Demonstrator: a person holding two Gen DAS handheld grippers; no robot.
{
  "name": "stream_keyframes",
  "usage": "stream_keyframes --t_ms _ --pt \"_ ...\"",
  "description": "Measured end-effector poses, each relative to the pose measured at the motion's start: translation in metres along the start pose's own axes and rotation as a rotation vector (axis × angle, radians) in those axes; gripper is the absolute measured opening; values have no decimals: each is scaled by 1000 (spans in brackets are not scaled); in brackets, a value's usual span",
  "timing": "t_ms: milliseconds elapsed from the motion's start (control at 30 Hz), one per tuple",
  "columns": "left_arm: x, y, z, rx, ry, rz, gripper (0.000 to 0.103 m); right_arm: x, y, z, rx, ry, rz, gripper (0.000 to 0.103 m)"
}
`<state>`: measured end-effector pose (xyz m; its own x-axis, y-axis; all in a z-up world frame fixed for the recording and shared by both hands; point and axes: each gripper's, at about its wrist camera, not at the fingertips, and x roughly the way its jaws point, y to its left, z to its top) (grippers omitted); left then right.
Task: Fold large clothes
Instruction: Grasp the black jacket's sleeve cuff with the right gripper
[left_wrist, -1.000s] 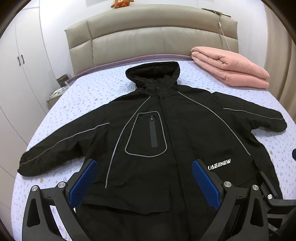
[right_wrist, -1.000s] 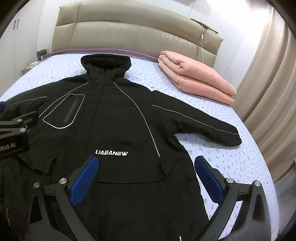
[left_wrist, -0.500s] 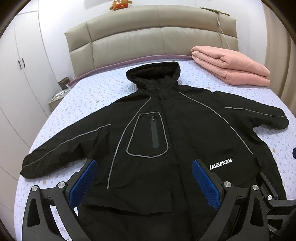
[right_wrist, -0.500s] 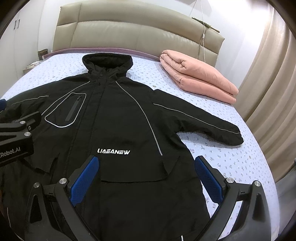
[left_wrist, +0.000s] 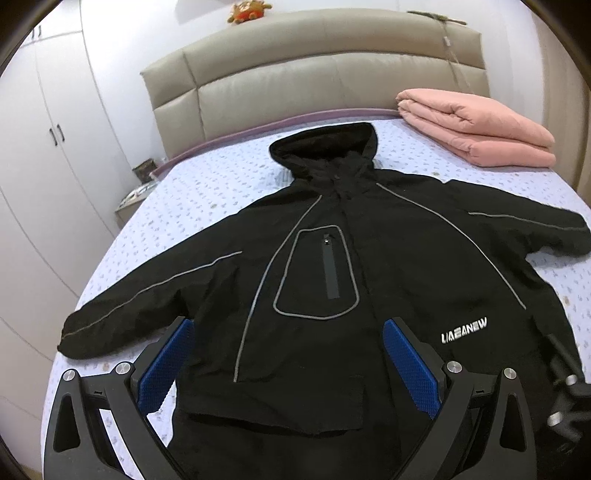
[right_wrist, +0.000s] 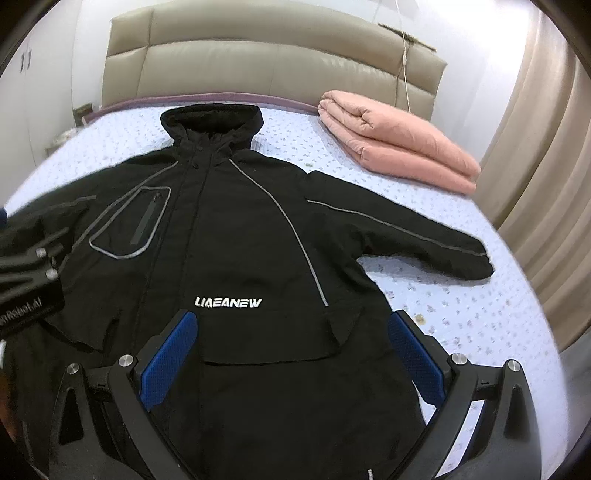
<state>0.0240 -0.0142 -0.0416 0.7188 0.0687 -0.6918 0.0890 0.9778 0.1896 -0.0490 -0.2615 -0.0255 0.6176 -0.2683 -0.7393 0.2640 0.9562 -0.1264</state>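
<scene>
A large black hooded jacket lies flat and face up on the bed, hood toward the headboard, both sleeves spread out; it also shows in the right wrist view. It has grey piping, a zipped chest pocket and white lettering. My left gripper is open and empty, above the jacket's lower left front, near the left sleeve. My right gripper is open and empty, above the lower right front. The right sleeve stretches toward the bed's right side.
A folded pink quilt lies at the bed's far right, also in the right wrist view. A beige padded headboard stands behind. White wardrobe doors are at the left, curtains at the right. The bedsheet is pale with small print.
Both grippers have tilted up and drifted slightly left, so the jacket sits lower and more to the right in the views. The jacket has not moved. Both stay open.
</scene>
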Motion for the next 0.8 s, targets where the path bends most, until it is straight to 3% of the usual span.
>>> stream_keyframes --t_ms 167,267,400,467,533,633,700,800 --pt "-6 30 53 -110 30 -20 102 11 -75 22 174 26 4 103" --pt "-1 43 68 -158 -17 -3 102 27 -141 41 243 34 -29 103" --pt "32 49 34 -165 -67 80 102 64 -228 54 324 31 -20 103" --pt "53 48 23 -150 -23 108 102 96 -279 54 420 45 36 103" --pt "78 49 21 -171 58 71 102 126 -322 48 520 60 90 103" --pt "90 52 24 -205 77 16 102 167 -383 30 729 89 89 102" --pt "90 50 22 -186 57 42 102 187 -420 13 864 69 101 100" --pt "92 47 21 -152 34 86 102 215 -455 3 967 73 93 97"
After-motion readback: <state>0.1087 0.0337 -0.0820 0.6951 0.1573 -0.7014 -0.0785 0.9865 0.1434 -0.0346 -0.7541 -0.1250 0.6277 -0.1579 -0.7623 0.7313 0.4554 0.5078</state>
